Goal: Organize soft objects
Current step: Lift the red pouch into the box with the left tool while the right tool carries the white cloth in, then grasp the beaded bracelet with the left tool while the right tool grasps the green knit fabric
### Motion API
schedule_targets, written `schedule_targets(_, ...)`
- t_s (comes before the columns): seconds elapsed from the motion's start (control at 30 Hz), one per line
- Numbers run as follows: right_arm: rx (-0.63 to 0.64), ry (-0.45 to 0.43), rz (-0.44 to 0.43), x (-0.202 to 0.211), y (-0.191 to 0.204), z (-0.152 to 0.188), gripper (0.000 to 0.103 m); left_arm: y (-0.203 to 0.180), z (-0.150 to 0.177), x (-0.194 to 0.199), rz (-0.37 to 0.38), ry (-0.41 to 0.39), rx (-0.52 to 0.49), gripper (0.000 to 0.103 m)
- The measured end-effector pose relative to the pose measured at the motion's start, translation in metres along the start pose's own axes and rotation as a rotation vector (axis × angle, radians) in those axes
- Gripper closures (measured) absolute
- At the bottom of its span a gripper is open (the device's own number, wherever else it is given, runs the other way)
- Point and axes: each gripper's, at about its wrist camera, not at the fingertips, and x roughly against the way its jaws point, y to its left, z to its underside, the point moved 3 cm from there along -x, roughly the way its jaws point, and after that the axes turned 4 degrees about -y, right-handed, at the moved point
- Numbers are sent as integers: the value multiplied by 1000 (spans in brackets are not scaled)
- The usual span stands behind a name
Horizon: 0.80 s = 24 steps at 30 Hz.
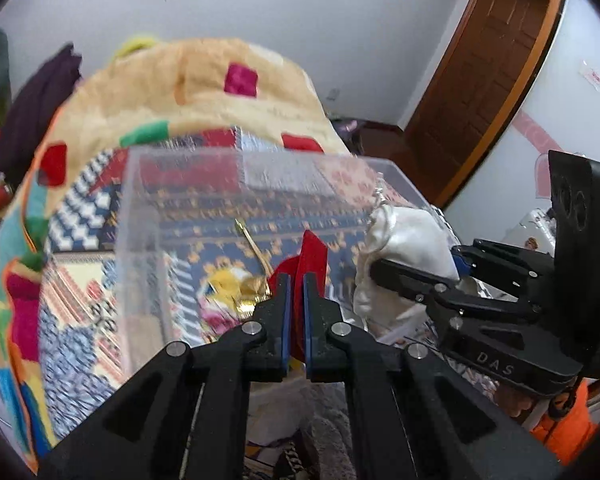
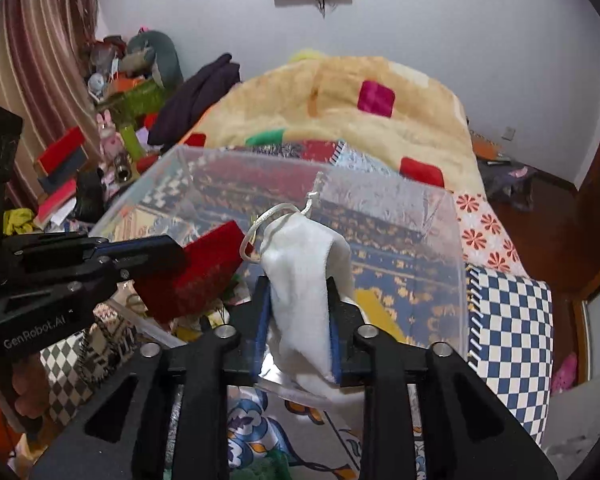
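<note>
- Left gripper [image 1: 296, 284] is clamped on a red cloth pouch [image 1: 311, 256].
- Right gripper [image 2: 298, 292], just beside it, pinches a white drawstring pouch [image 2: 304, 276].
- Both pouches hang over a clear plastic box [image 2: 440, 240].
- Beyond the grippers, a patterned bed [image 2: 508, 312].

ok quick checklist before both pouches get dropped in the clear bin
1. Left gripper shut on the red pouch: ok.
2. Right gripper shut on the white drawstring pouch: ok.
3. Clear plastic bin open on top, no lid seen: ok.
4. Both pouches at the bin's near rim, in front of its opening: ok.
5. White pouch's cord loose, free of the fingers: ok.
6. Free room on the bin's floor: cannot tell, yellow and gold items show through the wall.
</note>
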Motion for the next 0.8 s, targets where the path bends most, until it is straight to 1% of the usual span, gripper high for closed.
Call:
schedule_targets(0.03, 3, 10, -9, 0, 1, 1, 73, -1, 1, 1, -10, -7, -7, 97)
schedule_targets(0.1, 8, 17, -16, 1, 2, 0, 59, -2, 2, 4, -17, -13, -14, 91)
schedule_targets(0.13, 13, 13, -11, 3, 2, 0, 56, -3, 4, 6, -14, -15, -14, 87)
schedule_targets(0.17, 24, 6, 0, 7, 3, 0, 50, -5, 5, 11, -11, -18, -15, 83)
schedule_targets(0.2, 32, -3, 7, 10, 4, -1, 46, -6, 5, 13, -13, -21, -17, 81)
schedule_targets(0.27, 45, -23, 13, 20, 7, -1, 44, -8, 6, 23, -30, -38, -30, 76)
schedule_targets(0.33, 51, -43, 16, 29, 7, -3, 38, -11, 5, 35, -47, -61, -42, 72)
schedule_targets(0.37, 54, -58, 18, 35, 6, -4, 33, -11, 5, 40, -50, -71, -44, 70)
schedule_targets(0.4, 56, -68, 22, 39, 7, -5, 30, -12, 3, 45, -55, -81, -46, 69)
schedule_targets(0.53, 60, -119, 26, 64, 11, -7, 28, -18, 1, 75, -99, -140, -69, 58)
schedule_targets(0.57, 58, -135, 25, 73, 11, -6, 25, -19, 0, 79, -106, -151, -74, 54)
schedule_targets(0.6, 55, -144, 24, 77, 12, -6, 21, -21, 0, 88, -118, -168, -80, 52)
schedule_targets(0.67, 49, -169, 19, 90, 13, -5, 20, -24, 2, 100, -135, -191, -86, 46)
schedule_targets(0.8, 53, -194, 17, 107, 17, -1, 19, -25, 8, 120, -168, -219, -96, 39)
